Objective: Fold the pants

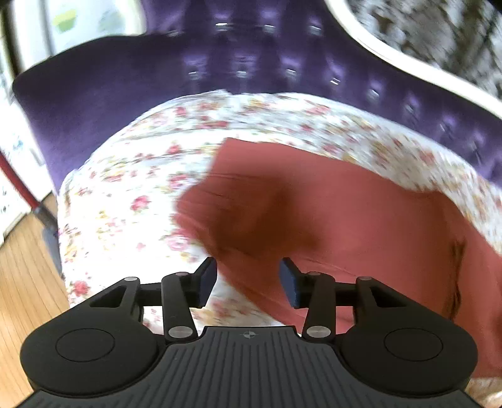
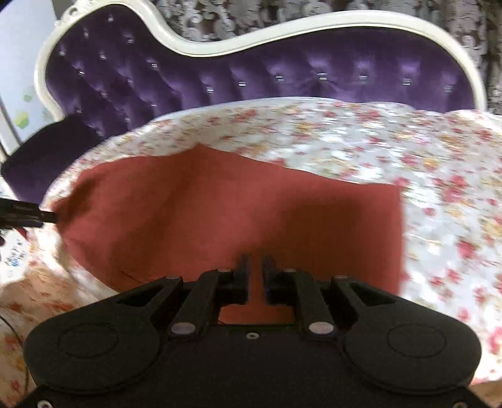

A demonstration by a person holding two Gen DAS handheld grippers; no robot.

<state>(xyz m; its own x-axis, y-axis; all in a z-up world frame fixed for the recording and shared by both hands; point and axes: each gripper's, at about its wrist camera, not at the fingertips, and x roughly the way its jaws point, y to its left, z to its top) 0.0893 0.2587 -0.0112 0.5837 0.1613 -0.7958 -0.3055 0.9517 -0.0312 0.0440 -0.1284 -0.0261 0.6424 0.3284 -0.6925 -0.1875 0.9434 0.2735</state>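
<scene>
Rust-red pants (image 1: 345,213) lie on a floral sheet (image 1: 131,175). In the left wrist view my left gripper (image 1: 248,279) is open above the near left edge of the pants, holding nothing. In the right wrist view the pants (image 2: 219,201) spread as a flat folded panel, with a raised corner at the far left. My right gripper (image 2: 256,276) hangs over their near edge with its jaws almost together and a narrow gap showing red cloth; I cannot tell whether it grips cloth. The left gripper's tip (image 2: 28,215) shows at the pants' left corner.
A purple tufted sofa back (image 2: 282,69) with a white frame (image 2: 313,28) rises behind the sheet. Its purple arm (image 1: 69,103) is at the left. Wood floor (image 1: 22,276) lies below the left edge. Patterned wallpaper is behind.
</scene>
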